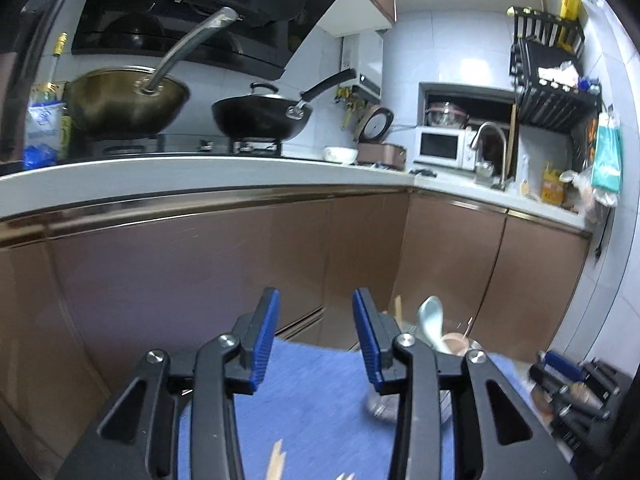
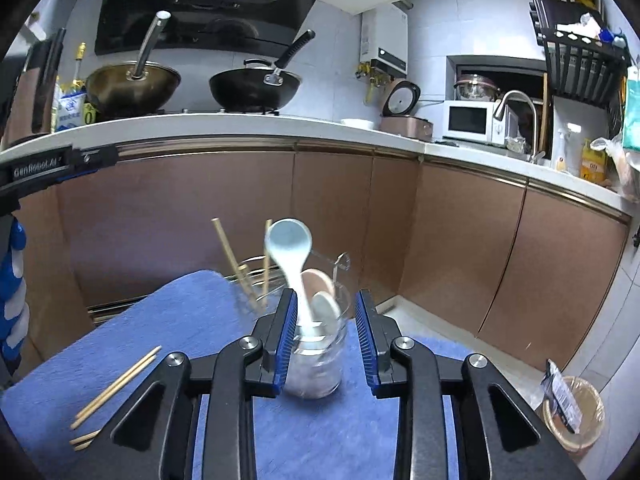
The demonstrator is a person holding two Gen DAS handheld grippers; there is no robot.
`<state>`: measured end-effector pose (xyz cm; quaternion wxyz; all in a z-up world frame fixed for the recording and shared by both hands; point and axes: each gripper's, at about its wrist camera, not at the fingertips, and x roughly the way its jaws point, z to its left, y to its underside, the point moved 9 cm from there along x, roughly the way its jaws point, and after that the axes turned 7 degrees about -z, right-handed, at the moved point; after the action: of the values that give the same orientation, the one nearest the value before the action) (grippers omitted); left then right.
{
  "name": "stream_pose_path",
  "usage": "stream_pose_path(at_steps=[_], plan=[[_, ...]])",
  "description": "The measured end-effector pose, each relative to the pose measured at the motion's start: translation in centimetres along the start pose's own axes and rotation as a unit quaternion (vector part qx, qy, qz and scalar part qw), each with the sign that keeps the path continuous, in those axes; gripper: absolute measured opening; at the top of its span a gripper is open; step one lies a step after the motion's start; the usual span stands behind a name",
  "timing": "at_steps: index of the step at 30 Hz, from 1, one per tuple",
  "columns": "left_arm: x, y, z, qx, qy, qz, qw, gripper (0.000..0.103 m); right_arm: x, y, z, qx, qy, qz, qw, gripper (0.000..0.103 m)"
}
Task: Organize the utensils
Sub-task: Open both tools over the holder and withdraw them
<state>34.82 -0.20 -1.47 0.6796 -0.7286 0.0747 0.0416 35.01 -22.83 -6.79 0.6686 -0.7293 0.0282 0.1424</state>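
A clear glass jar (image 2: 320, 364) stands on a blue mat (image 2: 160, 340) and holds a pale blue spoon (image 2: 290, 244), a pink spoon (image 2: 318, 280) and a white spoon (image 2: 326, 308). My right gripper (image 2: 326, 320) is open, its jaws either side of the jar, not touching the spoons. Behind the jar a wire holder (image 2: 256, 276) holds two wooden chopsticks (image 2: 230, 252). Two more chopsticks (image 2: 116, 388) lie loose on the mat at the left. My left gripper (image 1: 316, 320) is open and empty above the mat (image 1: 312, 400); the blue spoon (image 1: 430, 320) shows to its right.
Brown cabinet doors (image 2: 320, 208) and a white counter (image 2: 240, 128) stand behind the mat. Two woks (image 2: 256, 88) sit on the stove. A bin (image 2: 576, 416) stands on the floor at right. A black rack (image 1: 576, 392) lies right of the mat.
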Motion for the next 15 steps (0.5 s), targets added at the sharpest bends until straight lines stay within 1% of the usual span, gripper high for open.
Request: stream_pose_path(at_steps=[6, 9, 11, 14, 15], plan=[[-3.6, 1.1, 3.1, 0.03, -0.021, 0.029, 0.9989, 0.036, -3.1, 0.4, 1.4, 0.018, -0.019, 0.013, 1.0, 0.03], [-5.0, 1.9, 4.1, 0.037, -0.021, 0.047, 0.998, 0.036, -4.4, 0.5, 2.2, 0.027, -0.029, 0.02, 0.999, 0.03], [-5.3, 2.6, 4.5, 0.041, -0.018, 0.062, 0.9971, 0.036, -5.1, 0.8, 2.9, 0.031, -0.038, 0.027, 0.998, 0.03], [-5.0, 4.6, 5.1, 0.036, -0.005, 0.106, 0.9937, 0.036, -5.7, 1.5, 4.5, 0.033, -0.056, 0.046, 0.997, 0.03], [-4.7, 5.6, 5.3, 0.03, 0.003, 0.128, 0.9914, 0.036, -5.7, 1.9, 4.9, 0.035, -0.062, 0.052, 0.996, 0.03]])
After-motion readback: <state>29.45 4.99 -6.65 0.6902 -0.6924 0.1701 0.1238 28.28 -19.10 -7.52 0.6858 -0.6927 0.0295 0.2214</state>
